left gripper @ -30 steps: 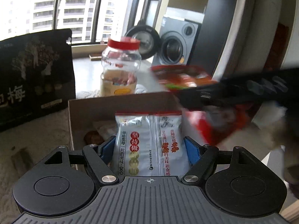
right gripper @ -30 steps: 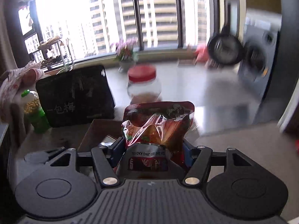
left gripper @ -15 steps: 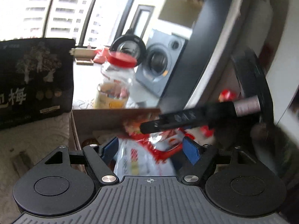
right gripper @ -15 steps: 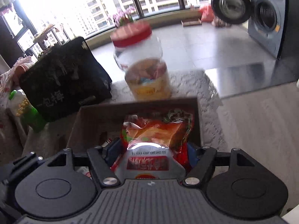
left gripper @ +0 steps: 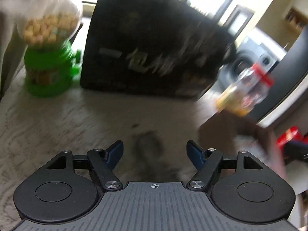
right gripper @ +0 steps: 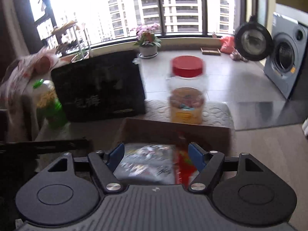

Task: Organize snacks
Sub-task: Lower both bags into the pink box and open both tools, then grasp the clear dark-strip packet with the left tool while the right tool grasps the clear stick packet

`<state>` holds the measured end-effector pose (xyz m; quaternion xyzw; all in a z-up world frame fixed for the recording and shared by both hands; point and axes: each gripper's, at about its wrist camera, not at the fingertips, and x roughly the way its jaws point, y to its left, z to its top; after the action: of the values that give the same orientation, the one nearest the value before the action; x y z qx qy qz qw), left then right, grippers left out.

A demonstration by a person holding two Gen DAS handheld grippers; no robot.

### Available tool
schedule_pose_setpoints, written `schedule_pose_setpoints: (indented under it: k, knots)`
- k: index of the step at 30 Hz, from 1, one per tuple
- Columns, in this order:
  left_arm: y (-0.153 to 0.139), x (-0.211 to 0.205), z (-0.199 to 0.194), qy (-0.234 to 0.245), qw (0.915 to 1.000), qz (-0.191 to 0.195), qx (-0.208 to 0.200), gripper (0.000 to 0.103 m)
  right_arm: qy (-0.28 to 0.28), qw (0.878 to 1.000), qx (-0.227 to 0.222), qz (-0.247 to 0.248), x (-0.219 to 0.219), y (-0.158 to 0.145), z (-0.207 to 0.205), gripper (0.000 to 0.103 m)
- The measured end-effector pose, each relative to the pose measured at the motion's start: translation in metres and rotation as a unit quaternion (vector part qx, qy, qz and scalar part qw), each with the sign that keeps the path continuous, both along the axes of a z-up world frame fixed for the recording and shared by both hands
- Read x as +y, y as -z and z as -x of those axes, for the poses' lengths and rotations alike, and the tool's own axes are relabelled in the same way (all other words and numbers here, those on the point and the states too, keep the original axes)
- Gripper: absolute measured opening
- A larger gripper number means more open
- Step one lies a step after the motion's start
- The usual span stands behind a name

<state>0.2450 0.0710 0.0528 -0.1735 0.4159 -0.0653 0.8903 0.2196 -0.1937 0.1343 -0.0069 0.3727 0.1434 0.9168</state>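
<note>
Pale tablecloth [left gripper: 57,127] under cardboard box [right gripper: 173,130] of snack packets [right gripper: 146,161].

Past my table, a grey front-loading washing machine [right gripper: 286,61] stands at the right with its round door [right gripper: 253,41] swung open. A potted plant with pink flowers [right gripper: 148,38] sits on the tiled floor by a wide window [right gripper: 134,7] facing high-rise apartment blocks.

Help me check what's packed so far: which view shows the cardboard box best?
The right wrist view: the cardboard box sits centred below the gripper, snack packets visible inside. The left wrist view catches only a blurred corner at its right edge.
</note>
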Motion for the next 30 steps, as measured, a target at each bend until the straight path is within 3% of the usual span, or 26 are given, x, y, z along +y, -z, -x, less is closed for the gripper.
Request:
schedule_pose_setpoints:
  k: [4,7,9,10,15,23,27,30]
  knots:
    - [0.005,-0.016,-0.004,0.011,0.9991,-0.040,-0.011,0.077,-0.024,0.997,-0.036,0.063,0.040,0.005,0.026,0.074]
    - [0.008,-0.032,-0.013,0.022,0.9970,-0.069,-0.026,0.076,-0.039,0.994,-0.056,0.081,0.060,0.009,0.053,0.069]
    - [0.009,-0.041,-0.008,0.038,0.9927,-0.107,-0.040,0.065,-0.050,0.994,-0.054,0.081,0.069,0.015,0.067,0.049]
    - [0.010,-0.042,-0.003,0.047,0.9895,-0.127,-0.050,0.051,-0.058,0.994,-0.050,0.079,0.074,0.016,0.073,0.045]
    - [0.012,-0.025,0.027,0.089,0.9785,-0.172,-0.072,0.043,-0.100,0.992,-0.001,0.075,0.107,0.022,0.073,0.039]
    - [0.010,0.042,0.072,0.076,0.9857,-0.139,-0.058,0.042,-0.088,0.980,0.134,0.115,0.152,0.054,0.007,0.040]
    - [0.014,0.052,0.080,0.075,0.9883,-0.117,-0.061,0.042,-0.058,0.973,0.122,0.189,0.171,0.078,-0.011,0.040]
    - [0.016,0.061,0.086,0.081,0.9901,-0.093,-0.068,0.042,-0.065,0.972,0.114,0.193,0.176,0.076,-0.006,0.041]
